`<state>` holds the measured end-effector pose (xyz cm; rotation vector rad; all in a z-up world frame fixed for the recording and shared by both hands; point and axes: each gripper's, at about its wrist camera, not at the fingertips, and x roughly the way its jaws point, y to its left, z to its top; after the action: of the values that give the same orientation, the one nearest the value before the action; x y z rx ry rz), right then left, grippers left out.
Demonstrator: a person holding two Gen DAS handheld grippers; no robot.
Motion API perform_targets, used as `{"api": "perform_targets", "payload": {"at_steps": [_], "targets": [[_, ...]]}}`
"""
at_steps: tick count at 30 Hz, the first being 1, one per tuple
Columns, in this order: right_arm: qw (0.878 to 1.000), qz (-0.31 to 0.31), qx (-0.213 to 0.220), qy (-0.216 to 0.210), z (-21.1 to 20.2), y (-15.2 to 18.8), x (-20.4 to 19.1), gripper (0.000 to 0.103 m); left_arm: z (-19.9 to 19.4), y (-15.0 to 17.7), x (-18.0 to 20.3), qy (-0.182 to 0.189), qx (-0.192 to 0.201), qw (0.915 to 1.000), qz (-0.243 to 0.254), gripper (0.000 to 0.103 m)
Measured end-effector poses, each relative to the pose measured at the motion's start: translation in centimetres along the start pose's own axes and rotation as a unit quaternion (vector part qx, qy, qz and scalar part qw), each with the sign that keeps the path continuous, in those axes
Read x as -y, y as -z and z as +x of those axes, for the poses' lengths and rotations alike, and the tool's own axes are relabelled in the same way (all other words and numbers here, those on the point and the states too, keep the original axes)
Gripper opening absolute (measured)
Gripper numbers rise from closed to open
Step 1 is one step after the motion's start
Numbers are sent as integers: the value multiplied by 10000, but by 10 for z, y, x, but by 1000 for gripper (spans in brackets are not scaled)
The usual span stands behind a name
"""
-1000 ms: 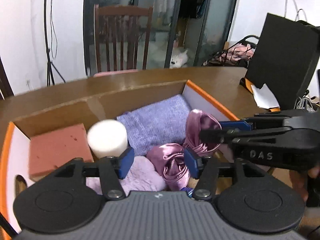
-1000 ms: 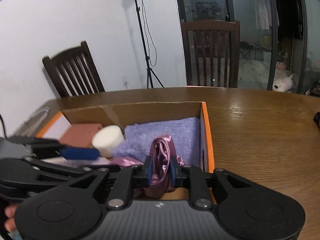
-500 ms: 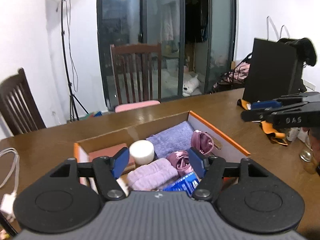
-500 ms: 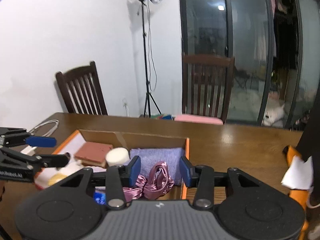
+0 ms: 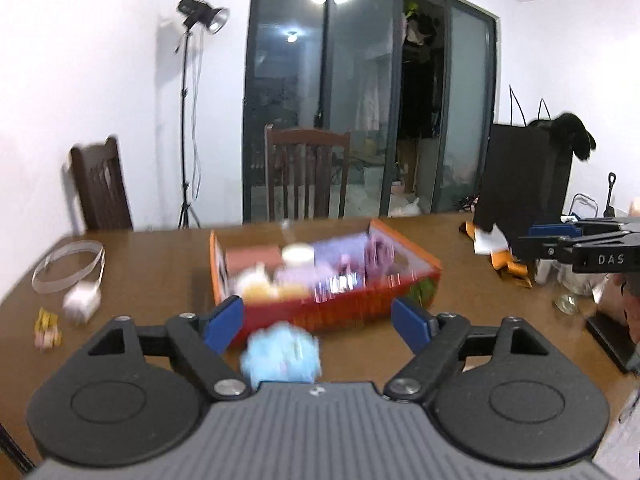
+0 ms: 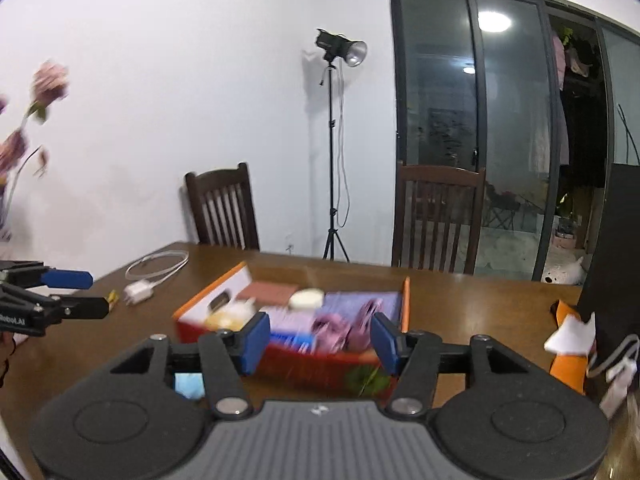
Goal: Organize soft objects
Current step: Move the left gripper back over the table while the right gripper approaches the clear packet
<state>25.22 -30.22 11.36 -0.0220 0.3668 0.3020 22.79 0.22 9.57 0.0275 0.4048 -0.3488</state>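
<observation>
The brown desk (image 5: pixel 140 280) carries an orange box (image 5: pixel 360 308) near its middle, long axis running left to right and slightly skewed, packed with blurred soft things. A pale blue puff (image 5: pixel 280 354) lies on the desk just in front of it. Both the left claw (image 5: pixel 318 322) and right claw (image 6: pixel 320 342) are empty, jaws opening wide.

Bare tabletop (image 5: pixel 152 280) left of the orange box (image 5: pixel 340 312); blue puff (image 5: pixel 280 354) just before it.
</observation>
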Motion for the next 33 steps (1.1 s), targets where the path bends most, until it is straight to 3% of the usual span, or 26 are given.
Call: {"api": "perform_targets", "payload": {"at_steps": [5,9,13,21,25,30,33], "targets": [[9994,-98,-84,-311,-33,57,-33,56,-37,70,7,-342,-265,9985,-350,83],[9984,63,-236,-513,-46,101,-48,56,-56,102,-3,-680,-412,9954,-535,84],[9970,75,-545,-544,-34,113,-54,55,-54,106,-20,-915,-534,9914,-765,84],[9956,124,-669,-645,7,108,-71,55,-24,104,-23,-703,-705,9915,-834,84],[9935,-106,-857,-740,46,107,-88,45,-6,100,-28,-670,-768,9913,-827,84],[9908,-165,-1085,-790,89,101,-99,40,14,97,-41,-772,-912,9885,-928,84],[9889,-119,-1216,-844,105,101,-99,29,28,95,-43,-793,-1026,9873,-912,84]]}}
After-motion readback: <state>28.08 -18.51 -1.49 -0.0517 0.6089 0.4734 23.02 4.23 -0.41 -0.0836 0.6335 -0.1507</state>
